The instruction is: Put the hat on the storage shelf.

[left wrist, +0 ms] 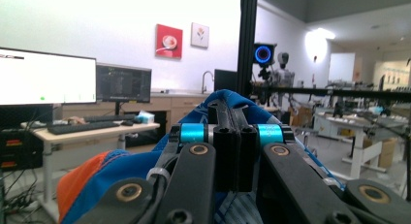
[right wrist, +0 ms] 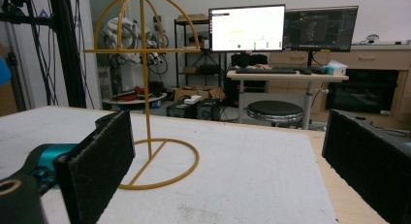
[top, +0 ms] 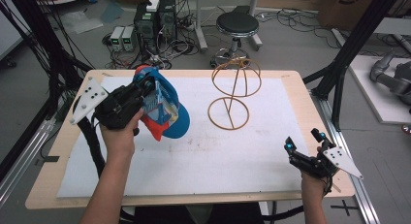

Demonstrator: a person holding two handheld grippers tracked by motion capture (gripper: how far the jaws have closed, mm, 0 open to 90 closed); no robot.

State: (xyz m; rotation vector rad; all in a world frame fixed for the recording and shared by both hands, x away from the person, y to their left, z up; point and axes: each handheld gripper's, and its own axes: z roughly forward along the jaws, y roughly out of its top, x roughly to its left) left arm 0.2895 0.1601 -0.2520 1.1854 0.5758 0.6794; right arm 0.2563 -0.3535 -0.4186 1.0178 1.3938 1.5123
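Note:
A blue cap with an orange brim (top: 165,112) hangs in the air over the left part of the table. My left gripper (top: 148,94) is shut on its edge, and the person's left hand holds it up. In the left gripper view the black jaws (left wrist: 231,115) press together with blue cap fabric (left wrist: 97,178) bulging around them. A gold wire hat stand (top: 236,90) stands upright at the back middle of the white mat (top: 203,156). My right gripper (top: 302,139) rests low at the front right, open. Between its wide-apart pads (right wrist: 228,156) nothing is held, and the stand (right wrist: 145,88) rises ahead to the left.
Wooden table edges (top: 300,88) border the mat. Black frame posts (top: 346,54) stand at the right and left corners. Behind the table, on the floor, are a black stool (top: 237,25), computer boxes (top: 155,20) and loose cables.

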